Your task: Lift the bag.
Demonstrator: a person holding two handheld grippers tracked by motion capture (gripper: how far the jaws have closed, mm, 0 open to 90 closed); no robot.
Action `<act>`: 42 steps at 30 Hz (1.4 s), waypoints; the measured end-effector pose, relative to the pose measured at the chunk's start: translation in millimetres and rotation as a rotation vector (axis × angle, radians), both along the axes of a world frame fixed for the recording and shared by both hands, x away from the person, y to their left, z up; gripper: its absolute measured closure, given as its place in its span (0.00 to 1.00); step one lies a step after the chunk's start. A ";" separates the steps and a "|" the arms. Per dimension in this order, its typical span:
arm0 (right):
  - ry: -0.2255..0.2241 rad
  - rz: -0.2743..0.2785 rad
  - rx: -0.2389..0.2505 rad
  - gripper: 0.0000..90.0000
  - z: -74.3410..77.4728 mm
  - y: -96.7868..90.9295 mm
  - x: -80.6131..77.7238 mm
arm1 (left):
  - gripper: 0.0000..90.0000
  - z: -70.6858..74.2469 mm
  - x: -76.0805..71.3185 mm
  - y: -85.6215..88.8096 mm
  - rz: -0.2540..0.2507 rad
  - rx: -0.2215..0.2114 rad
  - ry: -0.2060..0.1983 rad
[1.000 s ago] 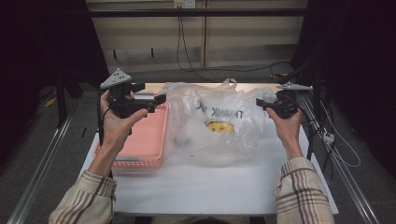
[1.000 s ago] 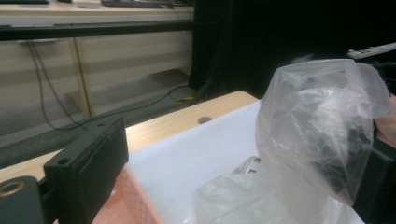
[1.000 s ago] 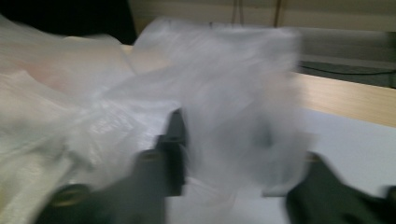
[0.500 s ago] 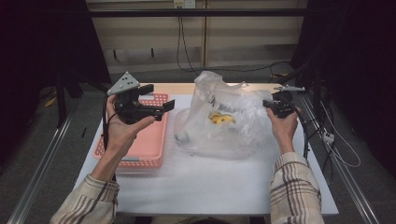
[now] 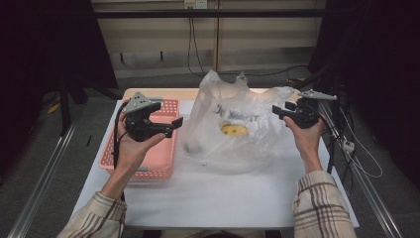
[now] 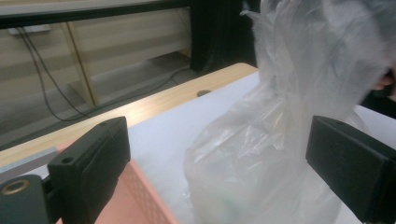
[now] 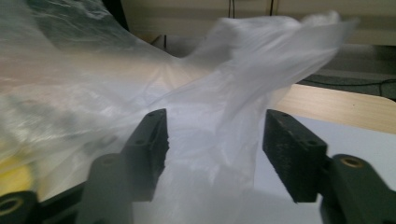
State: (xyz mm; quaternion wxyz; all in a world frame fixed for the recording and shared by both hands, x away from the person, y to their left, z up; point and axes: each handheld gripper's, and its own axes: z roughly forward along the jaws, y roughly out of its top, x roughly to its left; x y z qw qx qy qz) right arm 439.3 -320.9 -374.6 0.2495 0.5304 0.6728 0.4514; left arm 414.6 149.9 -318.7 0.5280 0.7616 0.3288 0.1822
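Observation:
A clear plastic bag [image 5: 223,104] with printed lettering stands bunched on the white table [image 5: 223,198], with a yellow thing [image 5: 234,130] inside. My left gripper [image 5: 174,125] is open over the pink basket [image 5: 158,163], left of the bag and apart from it. In the left gripper view its jaws [image 6: 219,158] stand wide, with the bag [image 6: 280,93] ahead. My right gripper [image 5: 277,110] is at the bag's right side. Its jaws [image 7: 217,140] have just been opening. A fold of the bag [image 7: 224,107] hangs loosely between the pads without being pinched.
The pink basket [image 6: 149,196] lies at the table's left, by the bag. A wooden strip [image 5: 163,92] edges the table's far side. Metal rails [image 5: 44,178] run along both sides, and cables [image 5: 356,153] trail at the right.
The bag went from spread wide to bunched and taller. My right gripper, shut on the bag's edge before, now stands open around it. My left gripper has sunk a little over the basket.

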 end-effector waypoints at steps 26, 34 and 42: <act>0.009 0.072 -0.009 0.22 -2.2 9.6 -72.6 | 0.06 -26.5 -36.4 27.5 0.075 0.042 0.018; 0.029 0.082 0.000 0.18 -3.6 25.7 -95.2 | 0.07 -34.8 -56.4 36.2 0.062 0.053 0.022; 0.009 0.079 -0.032 0.17 -6.2 32.6 -117.4 | 0.07 -43.9 -75.2 42.0 0.063 0.063 0.031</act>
